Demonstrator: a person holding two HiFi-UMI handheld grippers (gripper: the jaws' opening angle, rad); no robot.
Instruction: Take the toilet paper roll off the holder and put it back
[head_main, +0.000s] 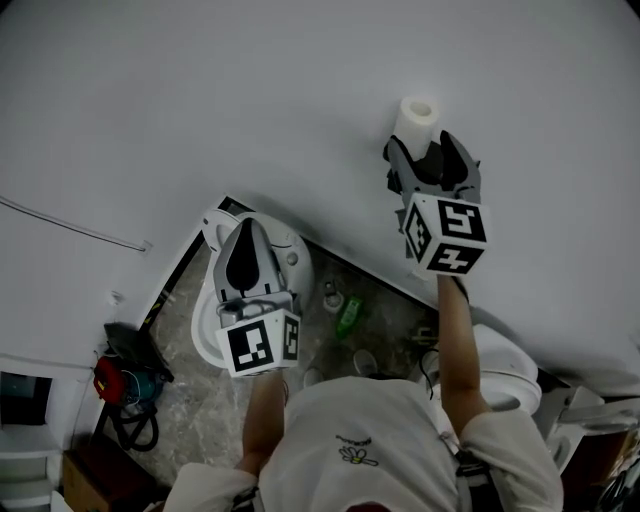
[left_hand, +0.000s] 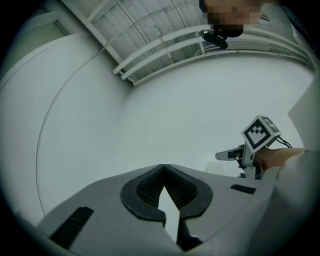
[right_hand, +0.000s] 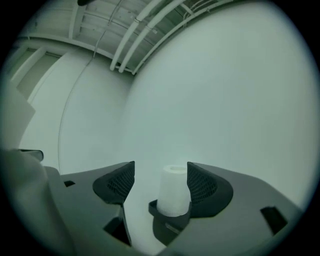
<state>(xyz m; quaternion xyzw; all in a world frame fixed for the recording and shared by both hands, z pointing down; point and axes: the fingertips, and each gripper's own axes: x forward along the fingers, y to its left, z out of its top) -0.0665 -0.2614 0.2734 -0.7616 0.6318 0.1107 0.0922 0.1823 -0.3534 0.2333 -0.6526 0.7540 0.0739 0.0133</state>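
White paper roll (right_hand: 173, 192) upright in dark holder (right_hand: 170, 220), right tool (right_hand: 161, 167) wide, left tool (left_hand: 163, 167) closed

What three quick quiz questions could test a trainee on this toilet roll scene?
1. True or false: the right tongs grip the roll.
2. Where is the roll? A on its holder; B on the floor; C on the toilet.
3. Fill in: the left tongs are ___, with nothing in them.
Key: 1 false, they stand open; 2 A; 3 shut.
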